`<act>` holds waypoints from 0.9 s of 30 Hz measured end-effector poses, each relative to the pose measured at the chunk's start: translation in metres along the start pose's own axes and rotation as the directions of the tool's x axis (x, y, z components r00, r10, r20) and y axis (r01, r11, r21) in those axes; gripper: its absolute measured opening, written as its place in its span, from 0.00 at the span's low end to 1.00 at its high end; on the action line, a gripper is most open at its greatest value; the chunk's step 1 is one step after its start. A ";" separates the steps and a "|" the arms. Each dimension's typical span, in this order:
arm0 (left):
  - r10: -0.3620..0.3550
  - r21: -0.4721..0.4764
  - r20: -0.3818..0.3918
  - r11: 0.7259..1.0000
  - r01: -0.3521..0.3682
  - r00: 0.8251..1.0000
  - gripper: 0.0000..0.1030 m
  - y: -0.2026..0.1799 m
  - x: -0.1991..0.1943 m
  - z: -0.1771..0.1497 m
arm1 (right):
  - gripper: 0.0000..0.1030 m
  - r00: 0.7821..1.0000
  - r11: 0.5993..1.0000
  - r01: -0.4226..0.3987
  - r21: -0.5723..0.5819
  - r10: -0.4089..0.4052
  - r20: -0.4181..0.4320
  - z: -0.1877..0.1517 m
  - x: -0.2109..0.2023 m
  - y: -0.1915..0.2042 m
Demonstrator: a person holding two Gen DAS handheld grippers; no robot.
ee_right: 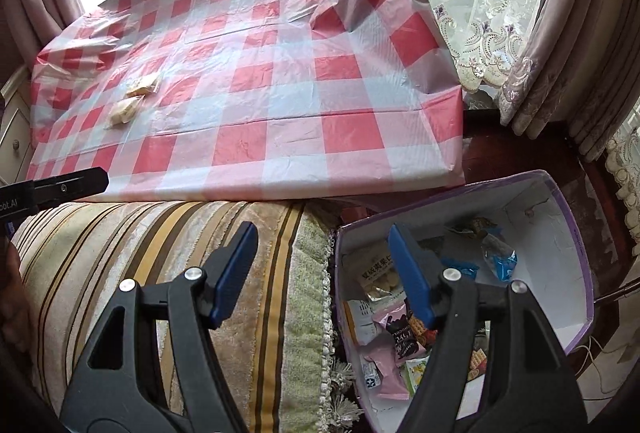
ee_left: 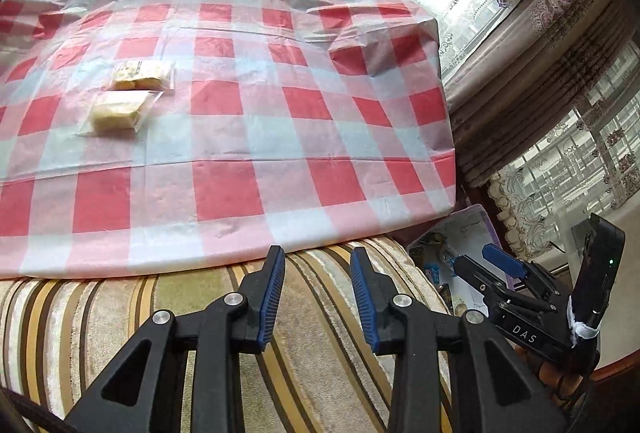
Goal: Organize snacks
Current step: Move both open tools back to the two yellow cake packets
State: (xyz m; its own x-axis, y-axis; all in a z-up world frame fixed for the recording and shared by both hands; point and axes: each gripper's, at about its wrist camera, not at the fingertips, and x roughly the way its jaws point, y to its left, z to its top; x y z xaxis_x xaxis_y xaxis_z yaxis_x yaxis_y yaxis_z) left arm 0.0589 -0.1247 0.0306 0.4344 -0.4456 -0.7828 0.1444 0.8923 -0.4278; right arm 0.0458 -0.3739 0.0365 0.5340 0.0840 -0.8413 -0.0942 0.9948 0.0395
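The left hand-held gripper point(ee_left: 318, 293), black with blue ribbed pads, stood with its jaws apart and nothing between them, above the striped beige and brown velvet cushion point(ee_left: 120, 313). Well ahead of it and to its left, two clear-wrapped pale yellow snack packets point(ee_left: 128, 97) lay just beside each other on the desk covered by a red and white checked plastic cloth point(ee_left: 260, 113). The right hand-held gripper point(ee_right: 320, 273) was also open and empty, one finger over the cushion and the other over the purple-rimmed white cardboard box point(ee_right: 560, 253). Inside that box, right below its finger, lay mixed snack packets point(ee_right: 392, 345) in pink, blue and white wrappers.
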 end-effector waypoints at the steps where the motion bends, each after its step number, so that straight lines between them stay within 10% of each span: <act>1: 0.001 -0.024 0.003 1.000 -0.001 1.000 0.36 0.009 -0.002 0.002 | 0.69 1.000 1.000 -0.004 -0.012 0.004 -0.004 0.002 0.002 0.005; 18: 0.106 -0.335 -0.006 0.937 -0.102 0.994 0.61 0.138 0.015 0.057 | 0.72 0.997 0.991 -0.065 -0.113 0.061 -0.042 0.041 0.033 0.052; 27: 0.132 -0.287 -0.021 0.949 -0.132 0.991 0.66 0.143 0.046 0.092 | 0.72 0.995 0.988 -0.088 -0.126 0.082 -0.053 0.057 0.045 0.062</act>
State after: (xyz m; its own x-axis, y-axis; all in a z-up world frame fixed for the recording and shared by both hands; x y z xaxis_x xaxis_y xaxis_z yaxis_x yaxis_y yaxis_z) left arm 0.1810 -0.0106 -0.0249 0.4305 -0.3258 -0.8417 -0.1758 0.8845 -0.4322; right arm 0.1119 -0.3056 0.0315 0.4794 0.1624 -0.8624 -0.2463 0.9681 0.0454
